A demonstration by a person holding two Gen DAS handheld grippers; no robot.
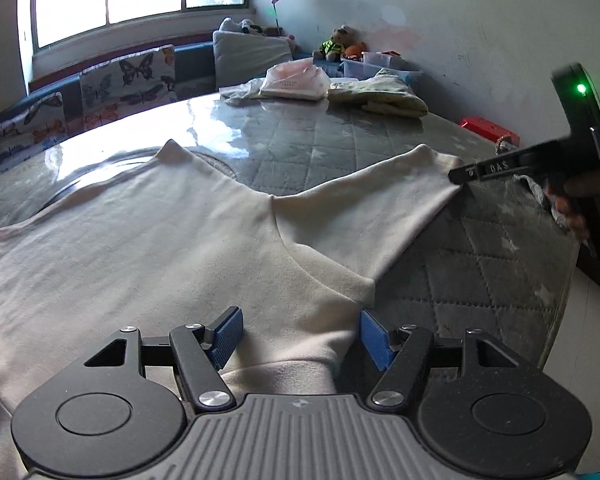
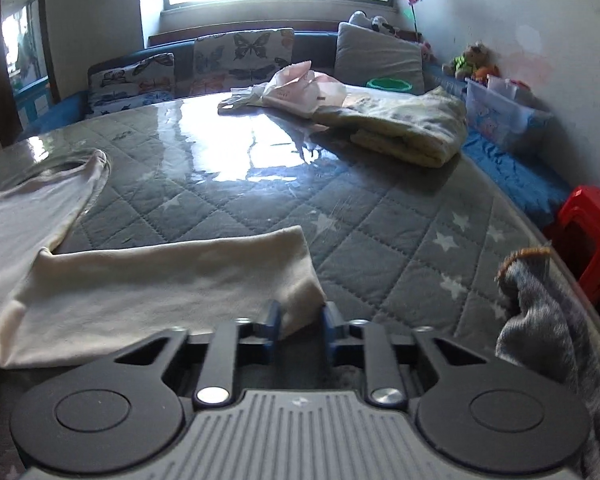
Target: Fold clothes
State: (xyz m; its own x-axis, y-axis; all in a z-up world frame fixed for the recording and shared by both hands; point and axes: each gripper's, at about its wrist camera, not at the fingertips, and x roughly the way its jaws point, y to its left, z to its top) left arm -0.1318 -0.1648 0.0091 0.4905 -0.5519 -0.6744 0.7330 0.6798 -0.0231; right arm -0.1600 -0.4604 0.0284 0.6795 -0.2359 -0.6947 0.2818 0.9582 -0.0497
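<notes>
A white shirt (image 1: pixel 148 248) lies flat on the big grey table (image 1: pixel 308 148). The table top is shiny and has a quilted cloth with little stars under it.

The left gripper (image 1: pixel 298 338) sits low over the body of the shirt, near the bottom hem. Its blue fingers (image 1: pixel 228 336) are wide apart. Cloth lies between them, but they are not pinching it.

One sleeve (image 2: pixel 172 280) sticks out to the side across the table. The right gripper (image 2: pixel 300 326) is at the end of that sleeve. Its fingers (image 2: pixel 274 326) are close together with the sleeve tip between them, so it has hold of the sleeve. From the left view you can see the right gripper touching the sleeve end.

At the far side of the table is a pile of other clothes (image 2: pixel 404 128). A grey cloth (image 2: pixel 540 320) hangs on the table edge near the right gripper. A red stool (image 2: pixel 588 232) stands just past the table.
</notes>
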